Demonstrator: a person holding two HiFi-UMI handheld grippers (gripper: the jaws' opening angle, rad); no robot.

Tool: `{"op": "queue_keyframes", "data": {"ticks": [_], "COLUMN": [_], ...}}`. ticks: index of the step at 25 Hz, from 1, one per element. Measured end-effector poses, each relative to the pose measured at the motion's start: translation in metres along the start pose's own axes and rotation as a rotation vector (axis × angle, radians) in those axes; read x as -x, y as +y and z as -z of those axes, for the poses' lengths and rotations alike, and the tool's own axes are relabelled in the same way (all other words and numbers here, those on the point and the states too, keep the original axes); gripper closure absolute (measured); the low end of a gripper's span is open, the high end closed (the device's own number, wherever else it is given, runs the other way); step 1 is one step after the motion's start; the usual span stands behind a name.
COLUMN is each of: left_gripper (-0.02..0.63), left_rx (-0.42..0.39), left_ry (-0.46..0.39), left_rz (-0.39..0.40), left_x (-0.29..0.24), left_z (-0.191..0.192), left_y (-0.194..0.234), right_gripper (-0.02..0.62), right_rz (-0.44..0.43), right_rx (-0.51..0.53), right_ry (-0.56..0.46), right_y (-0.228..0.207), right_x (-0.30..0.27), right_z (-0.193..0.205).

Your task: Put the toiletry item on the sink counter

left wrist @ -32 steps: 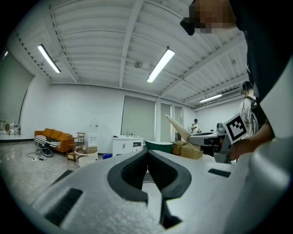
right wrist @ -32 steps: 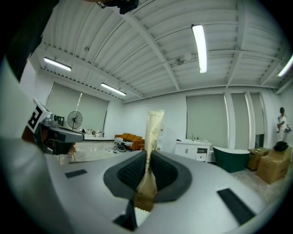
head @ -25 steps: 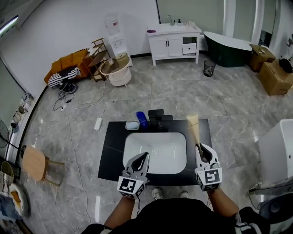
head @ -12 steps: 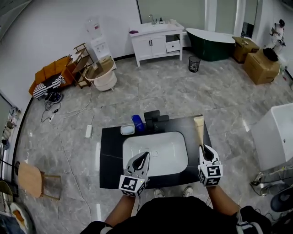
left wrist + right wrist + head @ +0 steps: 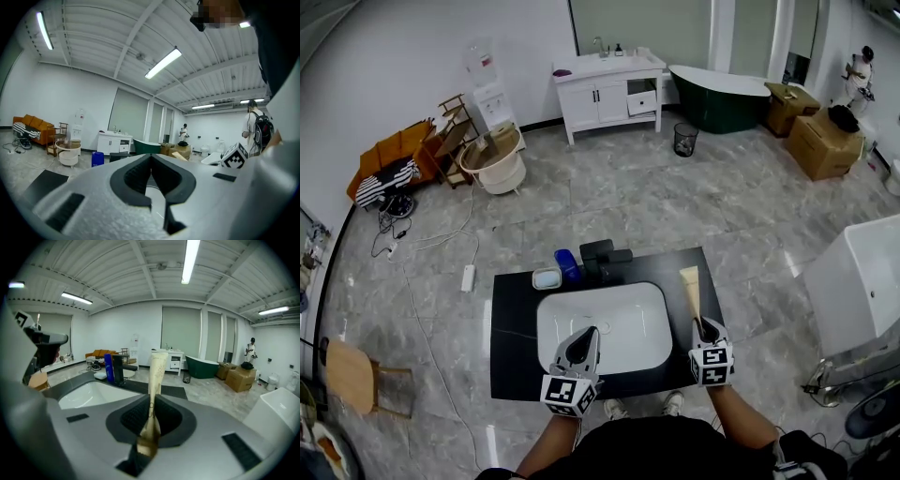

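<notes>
A cream-coloured toiletry tube [image 5: 689, 292] [image 5: 155, 376] sticks forward from my right gripper [image 5: 706, 330] [image 5: 151, 416], whose jaws are shut on its lower end. It hangs over the right side of the black sink counter [image 5: 510, 319] [image 5: 168, 391], beside the white basin [image 5: 600, 323] [image 5: 91, 393]. My left gripper [image 5: 578, 349] [image 5: 151, 176] is shut with nothing between its jaws, over the basin's front edge.
At the counter's back stand a black faucet [image 5: 600, 255], a blue bottle [image 5: 567, 264] [image 5: 108, 367] and a small white soap dish [image 5: 547, 278]. Grey marble floor surrounds the counter. A white fixture [image 5: 862, 291] stands to the right. A person [image 5: 255, 129] stands at the right of the left gripper view.
The head view has shifted, so the counter and both grippers sit lower and further left in the frame. The right gripper still holds the tube over the counter's right side.
</notes>
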State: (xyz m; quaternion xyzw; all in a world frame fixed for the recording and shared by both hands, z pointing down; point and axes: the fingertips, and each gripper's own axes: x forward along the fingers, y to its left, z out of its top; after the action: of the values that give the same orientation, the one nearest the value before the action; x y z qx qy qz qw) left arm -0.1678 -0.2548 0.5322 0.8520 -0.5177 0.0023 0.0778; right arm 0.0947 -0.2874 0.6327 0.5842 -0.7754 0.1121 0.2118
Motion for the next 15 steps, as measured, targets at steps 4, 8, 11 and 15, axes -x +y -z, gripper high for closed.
{"op": "queue_keyframes", "data": {"ticks": [4, 8, 11, 15], "left_gripper": [0.600, 0.600, 0.600, 0.600], "left_rx": [-0.006, -0.017, 0.009, 0.018], "left_ry": [-0.021, -0.021, 0.002, 0.027], "left_rz": [0.025, 0.040, 0.039, 0.059], "left_x": [-0.010, -0.012, -0.009, -0.010], "left_z": [-0.008, -0.006, 0.006, 0.018], "left_y": [-0.011, -0.020, -0.026, -0.039], "right_gripper": [0.557, 0.557, 0.557, 0.555], "right_rz": [-0.019, -0.033, -0.022, -0.014], "right_rx": [0.017, 0.025, 0.015, -0.011], "right_ry": [0.096, 0.175, 0.226, 0.296], "right_y": [0.001, 0.002, -0.003, -0.009], "right_x": [-0.018, -0.039, -0.048, -0.062], "right_z": [0.038, 0.072, 0.089, 0.112]}}
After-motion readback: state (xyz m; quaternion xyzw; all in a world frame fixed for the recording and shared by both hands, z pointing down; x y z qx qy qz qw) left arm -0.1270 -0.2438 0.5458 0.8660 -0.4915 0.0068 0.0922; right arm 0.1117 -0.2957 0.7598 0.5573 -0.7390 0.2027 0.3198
